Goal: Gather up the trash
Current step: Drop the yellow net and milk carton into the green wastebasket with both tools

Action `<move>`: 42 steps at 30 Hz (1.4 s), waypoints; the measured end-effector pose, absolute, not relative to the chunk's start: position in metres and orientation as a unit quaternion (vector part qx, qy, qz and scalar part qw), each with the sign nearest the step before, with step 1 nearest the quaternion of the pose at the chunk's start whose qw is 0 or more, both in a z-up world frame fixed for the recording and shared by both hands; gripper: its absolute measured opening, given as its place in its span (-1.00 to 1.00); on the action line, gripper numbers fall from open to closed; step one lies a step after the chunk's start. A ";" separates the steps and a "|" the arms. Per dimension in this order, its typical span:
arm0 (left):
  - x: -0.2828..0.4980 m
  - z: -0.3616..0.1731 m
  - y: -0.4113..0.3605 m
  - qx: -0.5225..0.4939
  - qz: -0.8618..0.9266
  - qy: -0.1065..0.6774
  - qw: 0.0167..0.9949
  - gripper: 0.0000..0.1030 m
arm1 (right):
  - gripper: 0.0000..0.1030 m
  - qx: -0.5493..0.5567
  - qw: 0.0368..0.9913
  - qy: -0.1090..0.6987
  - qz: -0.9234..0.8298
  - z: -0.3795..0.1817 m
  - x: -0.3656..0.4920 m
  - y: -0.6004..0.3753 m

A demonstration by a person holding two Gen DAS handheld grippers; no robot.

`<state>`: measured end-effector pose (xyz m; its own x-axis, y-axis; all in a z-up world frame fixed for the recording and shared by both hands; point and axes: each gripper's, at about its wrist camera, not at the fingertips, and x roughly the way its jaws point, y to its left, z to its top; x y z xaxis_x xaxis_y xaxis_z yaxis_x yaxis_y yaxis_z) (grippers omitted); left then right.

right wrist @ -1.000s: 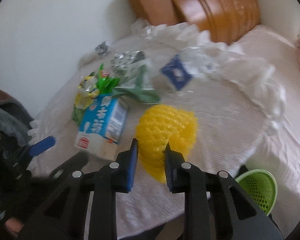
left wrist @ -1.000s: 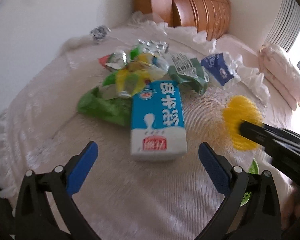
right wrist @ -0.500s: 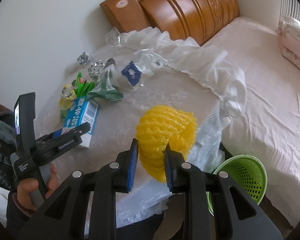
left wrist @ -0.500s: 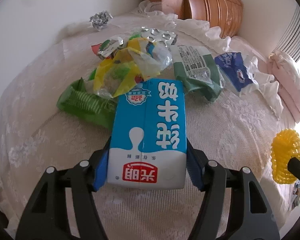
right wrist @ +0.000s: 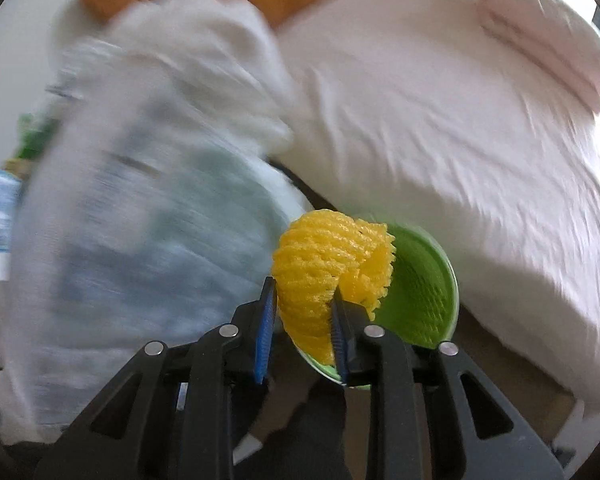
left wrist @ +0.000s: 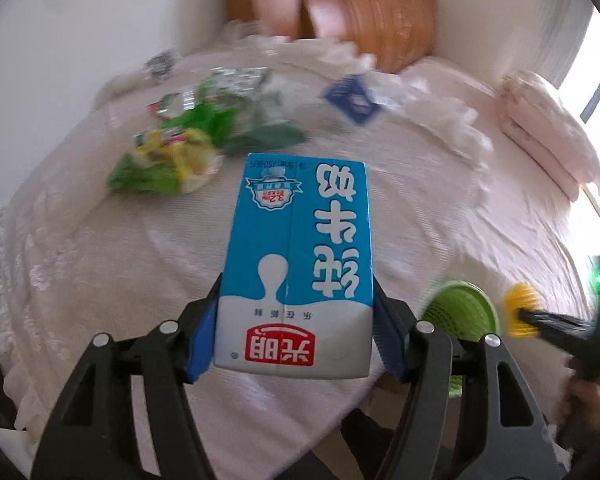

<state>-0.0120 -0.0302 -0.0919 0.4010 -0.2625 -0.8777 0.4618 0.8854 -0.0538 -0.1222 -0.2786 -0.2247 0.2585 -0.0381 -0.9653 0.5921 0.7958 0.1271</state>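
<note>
My left gripper is shut on a blue and white milk carton and holds it above the lace-covered table. My right gripper is shut on a yellow foam fruit net and holds it over the green mesh trash basket on the floor. In the left wrist view the basket and the yellow net show at the right, past the table edge. Loose wrappers remain on the table: a green and yellow pile, a dark green packet and a blue packet.
A bed with pink bedding lies right of the table, with a wooden headboard behind. A crumpled foil ball sits at the table's far edge. The right wrist view is blurred on its left side.
My left gripper has lifted the milk carton off the table and swung right. My right gripper has carried the yellow net down from the table edge to over the green basket.
</note>
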 end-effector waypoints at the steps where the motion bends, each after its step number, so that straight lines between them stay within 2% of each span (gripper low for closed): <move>1: -0.019 -0.089 -0.040 0.105 -0.233 0.501 0.827 0.23 | -0.29 0.247 0.748 0.578 -0.212 -0.236 -0.126 -0.284; 2: -0.027 -0.087 -0.047 0.111 -0.244 0.499 0.824 0.23 | 0.12 0.255 0.738 0.586 -0.217 -0.251 -0.129 -0.291; 3: -0.035 -0.085 -0.059 0.120 -0.260 0.496 0.820 0.23 | 0.43 0.260 0.729 0.592 -0.227 -0.262 -0.133 -0.298; 5: -0.048 -0.082 -0.080 0.139 -0.287 0.488 0.812 0.23 | 0.64 0.266 0.722 0.590 -0.243 -0.271 -0.139 -0.307; 7: -0.068 -0.080 -0.106 0.158 -0.316 0.481 0.802 0.23 | 0.71 0.285 0.716 0.586 -0.251 -0.273 -0.148 -0.319; 9: -0.083 -0.082 -0.136 0.178 -0.350 0.480 0.785 0.23 | 0.88 0.305 0.714 0.572 -0.267 -0.266 -0.162 -0.333; 14: -0.119 -0.097 -0.198 0.226 -0.417 0.477 0.741 0.23 | 0.92 0.308 0.717 0.545 -0.307 -0.234 -0.199 -0.365; 20: -0.149 -0.144 -0.268 0.276 -0.464 0.504 0.674 0.23 | 0.95 0.317 0.715 0.508 -0.360 -0.197 -0.250 -0.407; 21: -0.150 -0.157 -0.278 0.284 -0.464 0.514 0.663 0.27 | 0.95 0.320 0.714 0.503 -0.367 -0.194 -0.258 -0.412; 24: -0.153 -0.183 -0.295 0.304 -0.457 0.530 0.647 0.59 | 0.95 0.327 0.712 0.493 -0.379 -0.190 -0.269 -0.419; 27: -0.156 -0.192 -0.301 0.310 -0.454 0.528 0.647 0.63 | 0.95 0.333 0.710 0.488 -0.383 -0.185 -0.277 -0.423; 35: -0.123 -0.170 -0.294 0.251 -0.433 0.534 0.682 0.67 | 0.95 0.326 0.721 0.491 -0.365 -0.180 -0.256 -0.413; 36: -0.118 -0.160 -0.289 0.241 -0.427 0.528 0.694 0.76 | 0.95 0.323 0.725 0.491 -0.360 -0.177 -0.250 -0.411; 39: -0.103 -0.135 -0.272 0.218 -0.416 0.499 0.728 0.78 | 0.95 0.314 0.736 0.487 -0.350 -0.167 -0.234 -0.403; 42: -0.087 -0.100 -0.243 0.184 -0.399 0.470 0.766 0.84 | 0.95 0.279 0.769 0.475 -0.324 -0.133 -0.205 -0.380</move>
<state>-0.0868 -0.2434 -0.0995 0.2402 -0.4379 -0.8664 0.7840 0.6138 -0.0929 -0.2051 -0.3805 -0.1331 0.3390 -0.2345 -0.9111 0.7636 0.6342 0.1209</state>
